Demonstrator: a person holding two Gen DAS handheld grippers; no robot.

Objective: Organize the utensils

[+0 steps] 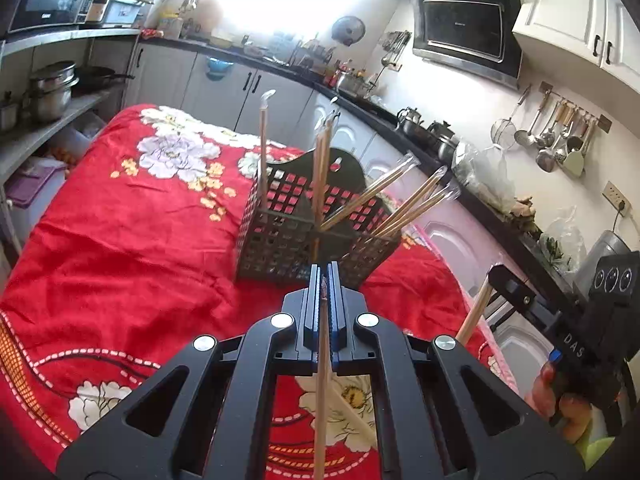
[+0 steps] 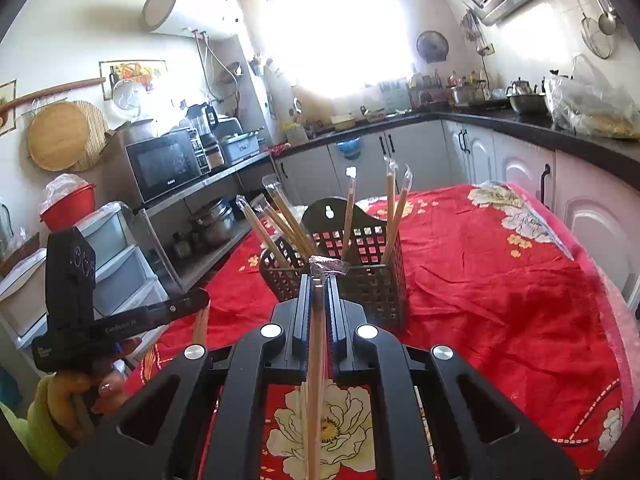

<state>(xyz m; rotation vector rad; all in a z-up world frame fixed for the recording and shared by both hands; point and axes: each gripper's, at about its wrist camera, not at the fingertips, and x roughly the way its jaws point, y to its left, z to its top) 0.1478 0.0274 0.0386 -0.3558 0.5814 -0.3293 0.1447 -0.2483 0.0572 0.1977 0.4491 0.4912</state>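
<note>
Left wrist view: the left gripper (image 1: 325,270) is clamped on a wrapped chopstick pair (image 1: 321,392) hanging to the bottom edge, with the caddy (image 1: 280,236) mid-frame on the red cloth (image 1: 120,240). In the right wrist view, the right gripper (image 2: 319,280) pinches another pair (image 2: 316,380) near its crinkled wrapper end. They look light, stiff and slippery in their plastic sleeves; a hold near one end lets them swing.

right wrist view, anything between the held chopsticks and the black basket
Nothing visible. The right tool grips wrapped wooden chopsticks just short of the black perforated plastic basket; only bare red floral cloth lies between. Chopsticks already standing inside crowd its compartments.
</note>
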